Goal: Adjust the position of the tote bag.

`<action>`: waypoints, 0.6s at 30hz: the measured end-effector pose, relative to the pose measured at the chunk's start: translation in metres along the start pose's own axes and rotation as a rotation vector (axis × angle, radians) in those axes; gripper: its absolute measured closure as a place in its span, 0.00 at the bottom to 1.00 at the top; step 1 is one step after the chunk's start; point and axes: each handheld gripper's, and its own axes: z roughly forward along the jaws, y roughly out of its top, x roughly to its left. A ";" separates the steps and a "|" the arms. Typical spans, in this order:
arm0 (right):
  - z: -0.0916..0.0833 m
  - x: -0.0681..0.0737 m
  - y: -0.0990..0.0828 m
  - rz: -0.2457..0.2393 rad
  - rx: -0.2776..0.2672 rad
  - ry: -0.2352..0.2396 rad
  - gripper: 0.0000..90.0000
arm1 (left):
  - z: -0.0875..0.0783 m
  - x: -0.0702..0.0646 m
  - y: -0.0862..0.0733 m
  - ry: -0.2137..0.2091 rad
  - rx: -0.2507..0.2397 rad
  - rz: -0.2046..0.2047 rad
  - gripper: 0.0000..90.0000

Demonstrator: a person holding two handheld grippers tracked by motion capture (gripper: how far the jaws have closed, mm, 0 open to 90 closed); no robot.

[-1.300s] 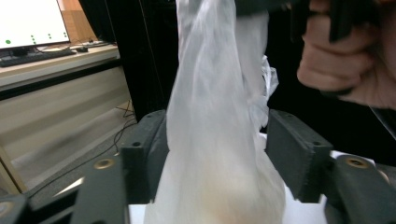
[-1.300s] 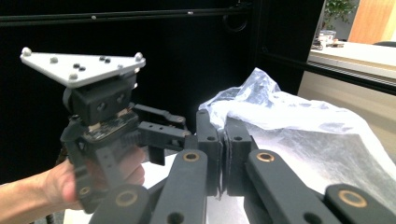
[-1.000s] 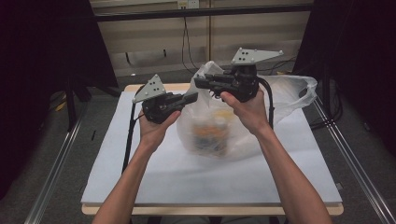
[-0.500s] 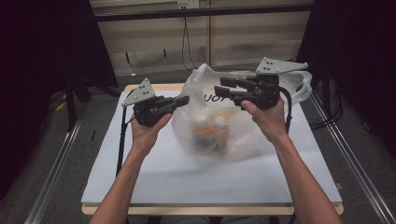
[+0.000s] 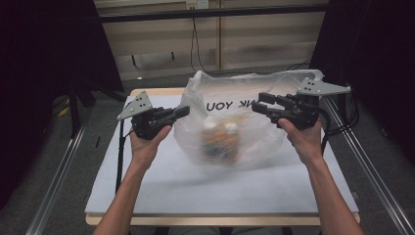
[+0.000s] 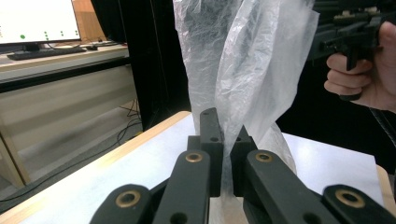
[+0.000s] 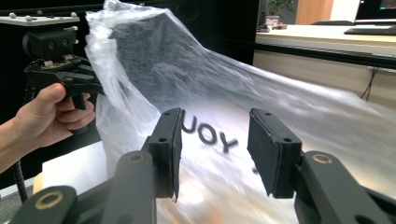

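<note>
1. A dim room with dark curtains at both sides and a pale panelled wall behind held a wooden-edged surface (image 5: 147,91) covered by a white mat.
2. A clear plastic bag (image 5: 230,122) stood near the middle of the surface, printed with black letters that read reversed from the high view.
3. Inside the bag, low down, sat blurred orange and white items (image 5: 220,139); what they were could not be told.
4. The left tool (image 5: 182,112), held in the person's left hand (image 5: 147,144), met the bag's left edge.
5. In the left gripper view its jaws were pressed together on a fold of the bag's plastic, which rose upright between them.
6. The right tool (image 5: 259,103), held in the right hand (image 5: 303,139), was at the bag's upper right side.
7. In the right gripper view its jaws stood spread apart, having just been opening, with the printed side of the bag seen through the gap and neither pad pressing on it.
8. A monitor (image 6: 37,21) glowed on a desk in the background of the left gripper view.
</note>
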 end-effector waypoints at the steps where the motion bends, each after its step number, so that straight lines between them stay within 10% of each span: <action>1: -0.004 0.000 -0.003 0.003 -0.006 -0.010 0.61 | 0.000 0.000 0.000 0.000 0.000 0.000 1.00; 18: -0.038 -0.014 -0.019 0.014 -0.001 -0.119 0.58 | -0.024 0.013 -0.015 0.032 -0.022 -0.023 1.00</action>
